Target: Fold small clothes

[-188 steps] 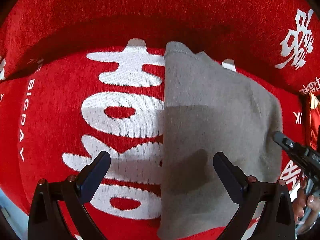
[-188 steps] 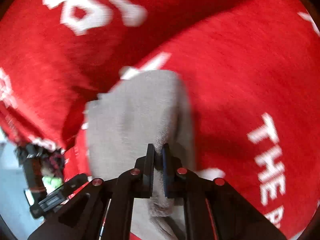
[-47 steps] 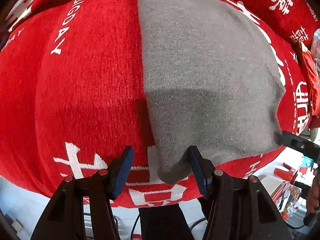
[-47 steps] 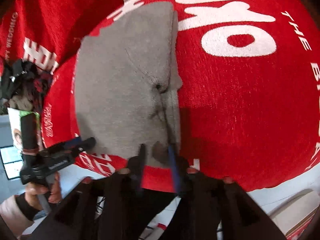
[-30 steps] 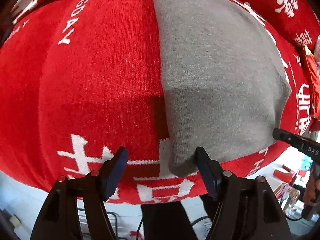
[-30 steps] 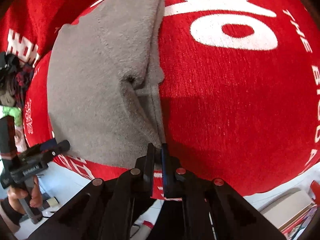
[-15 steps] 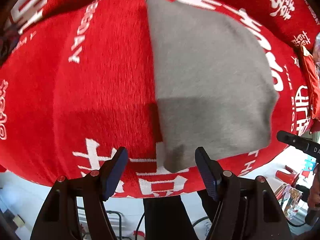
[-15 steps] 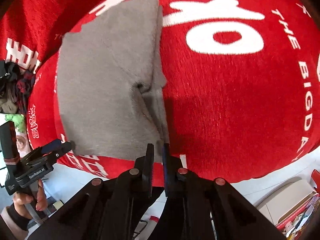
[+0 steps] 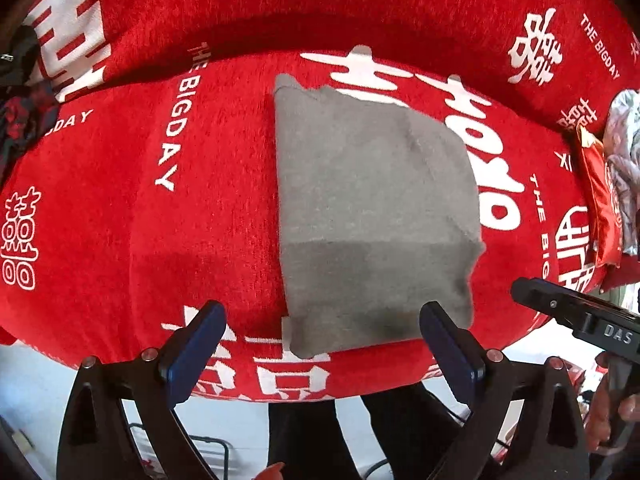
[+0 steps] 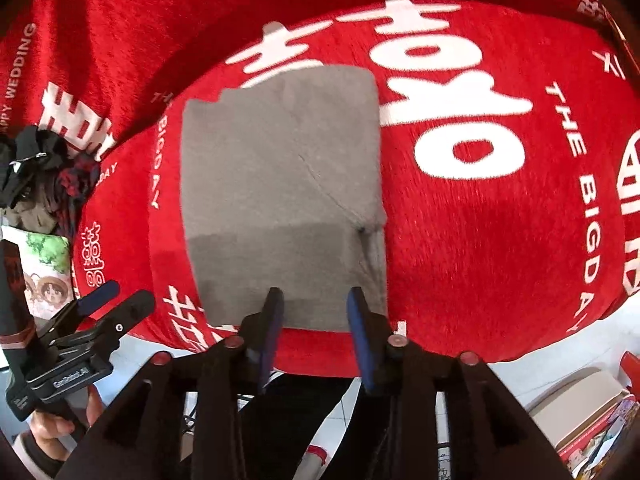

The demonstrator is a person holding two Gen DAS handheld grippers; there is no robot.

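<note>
Left gripper (image 9: 322, 338) spreading wide, right gripper (image 10: 314, 324) opening, nothing pinched. Both above the front edge of the red cover (image 9: 120, 220). Folded grey cloth (image 9: 372, 216) just ahead, long axis front to back; right nearer.

Dark clothes pile (image 10: 36, 176) cut off at edge

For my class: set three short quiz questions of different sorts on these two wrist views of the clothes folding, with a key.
1. True or false: the grey garment lies folded on the red blanket.
2. Does the right gripper grip the garment? A yes, B no.
3. Fill in: the words beside the garment read THE ____.

Key: 1 true. 2 B; its jaws are opening above the cloth, as are the left gripper's. 3 BIGDAY.
</note>
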